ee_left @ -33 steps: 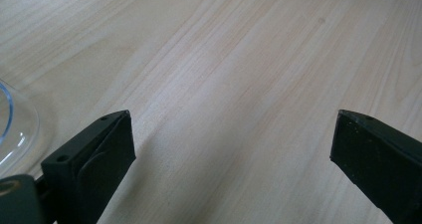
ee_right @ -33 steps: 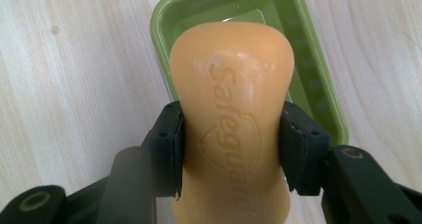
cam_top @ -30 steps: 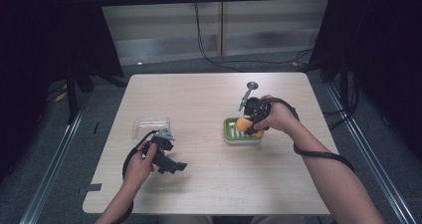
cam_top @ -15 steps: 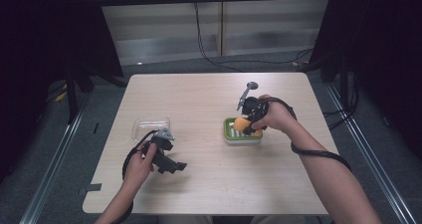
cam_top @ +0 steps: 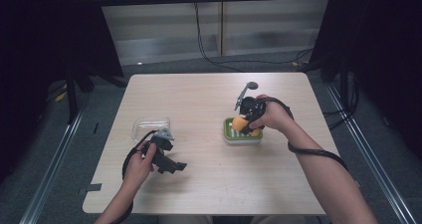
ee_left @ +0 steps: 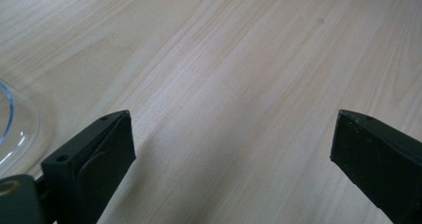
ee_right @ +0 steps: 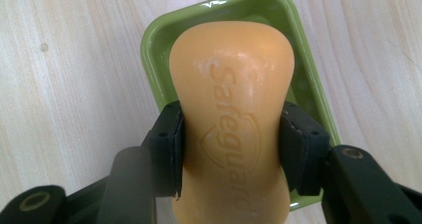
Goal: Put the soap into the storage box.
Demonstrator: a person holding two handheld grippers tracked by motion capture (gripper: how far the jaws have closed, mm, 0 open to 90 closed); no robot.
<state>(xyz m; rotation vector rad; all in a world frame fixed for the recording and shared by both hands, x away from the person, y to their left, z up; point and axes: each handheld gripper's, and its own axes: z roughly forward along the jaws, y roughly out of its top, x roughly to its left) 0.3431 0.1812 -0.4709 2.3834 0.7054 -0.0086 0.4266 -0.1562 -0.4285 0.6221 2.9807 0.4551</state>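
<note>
Orange waisted soap bar (ee_right: 232, 124), embossed face up, over green dish (ee_right: 306, 59)

Each hand-held gripper, the left gripper (cam_top: 166, 157) and the right gripper (cam_top: 247, 115), was black with two thick, blocky jaws that had small screw holes, a black cable trailed from each in a loop, and a grey three-cornered plate sat on top.

An orange soap bar (ee_right: 231, 129), a green dish (ee_right: 154, 40), black claw pads on pale wood-grain table (cam_top: 199, 99).
</note>
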